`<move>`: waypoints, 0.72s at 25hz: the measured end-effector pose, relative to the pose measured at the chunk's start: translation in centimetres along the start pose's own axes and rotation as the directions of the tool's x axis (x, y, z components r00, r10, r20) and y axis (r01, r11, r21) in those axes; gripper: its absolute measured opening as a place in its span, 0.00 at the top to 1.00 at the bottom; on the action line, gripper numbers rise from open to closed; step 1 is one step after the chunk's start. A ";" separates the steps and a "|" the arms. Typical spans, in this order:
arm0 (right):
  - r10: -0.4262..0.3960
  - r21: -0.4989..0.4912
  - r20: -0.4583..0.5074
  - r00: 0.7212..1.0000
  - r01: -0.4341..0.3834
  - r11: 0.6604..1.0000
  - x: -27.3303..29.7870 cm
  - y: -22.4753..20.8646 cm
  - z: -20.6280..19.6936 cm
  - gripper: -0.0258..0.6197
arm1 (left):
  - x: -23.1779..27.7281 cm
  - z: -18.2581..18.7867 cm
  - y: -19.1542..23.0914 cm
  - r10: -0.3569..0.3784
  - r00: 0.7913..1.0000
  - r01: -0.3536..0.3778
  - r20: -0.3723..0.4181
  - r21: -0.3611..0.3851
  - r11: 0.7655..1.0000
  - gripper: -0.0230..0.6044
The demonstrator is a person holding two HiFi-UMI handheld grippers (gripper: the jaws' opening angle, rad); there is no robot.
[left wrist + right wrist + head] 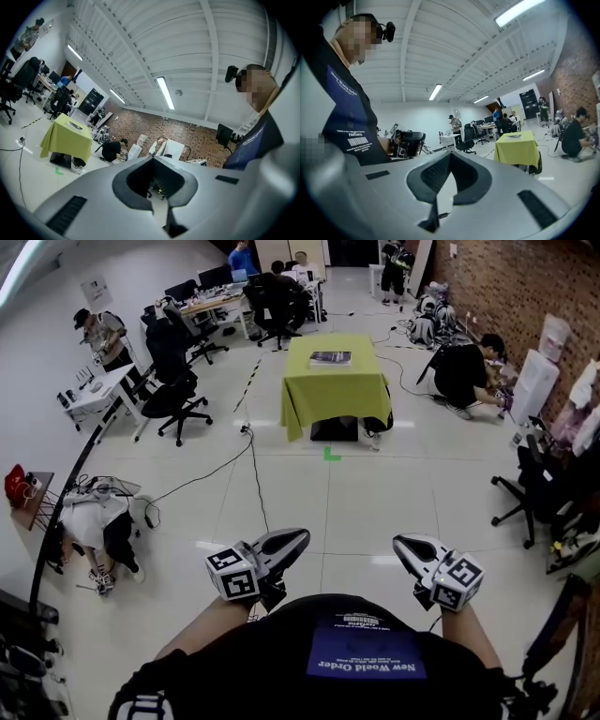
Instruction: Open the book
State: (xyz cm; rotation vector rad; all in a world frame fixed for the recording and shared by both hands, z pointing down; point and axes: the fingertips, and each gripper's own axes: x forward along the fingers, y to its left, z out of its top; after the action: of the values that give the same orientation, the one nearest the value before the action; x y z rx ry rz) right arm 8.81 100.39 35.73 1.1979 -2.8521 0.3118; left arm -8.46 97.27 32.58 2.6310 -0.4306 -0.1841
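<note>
L gripper [302, 537]: held close to the body, about level. Jaws together tip to tip, nothing btw them; its own view shows only the empty hollow behind the pads. Tips angle inward, toward the R one.

Book [330, 358]: looks closed, flat on the table [334, 395] w/ the yellow-green cloth. It's well apart from both grippers, straight ahead across the floor. In the head view it sits ahead of the gap btw the two sets of tips, a bit nearer the L side than the R. Long axis seems to run side to side relative to the tips, not toward them. Which edge is the spine: can't tell at this range.

R gripper [399, 542]: also by the body, tipped a touch down. Jaws closed together, empty. Tips angle inward too, so in its view the table lies off to the right of the jaws.

Judgement: task not begun. First need is to close the gap, i.e. walk up till the book is just ahead of the tips. Neither hand is clearly nearer; L is marginally better lined up. The jaws probably need to part before they can catch the cover edge.
</note>
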 end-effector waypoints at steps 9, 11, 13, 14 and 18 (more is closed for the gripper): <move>-0.016 0.003 -0.020 1.000 0.016 1.000 9.7 -1.6 2.1 0.98 | -1.9 4.2 9.0 -0.048 0.998 0.049 0.026 -0.018 0.999 0.95; -0.026 0.004 -0.015 1.000 0.027 1.000 13.5 -1.9 3.5 0.98 | -3.2 6.6 12.1 -0.055 0.998 0.055 0.023 -0.020 0.998 0.95; -0.025 0.014 -0.005 1.000 0.025 1.000 17.3 -1.9 4.7 0.98 | -4.8 9.1 15.0 -0.057 0.998 0.058 0.022 -0.012 0.998 0.95; -0.026 0.016 -0.001 1.000 0.026 1.000 19.2 -1.9 5.1 0.98 | -5.7 10.2 16.5 -0.059 0.998 0.059 0.021 -0.002 0.998 0.95; -0.028 0.028 0.012 1.000 0.028 0.999 26.5 -2.6 5.9 0.98 | -8.7 13.8 23.0 -0.045 0.998 0.044 0.033 0.031 0.999 0.95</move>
State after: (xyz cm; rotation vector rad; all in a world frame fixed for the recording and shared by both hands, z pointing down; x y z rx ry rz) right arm -7.65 78.84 33.28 1.2475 -2.8482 0.3451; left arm -25.60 74.89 31.62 2.6722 -0.3891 -0.2386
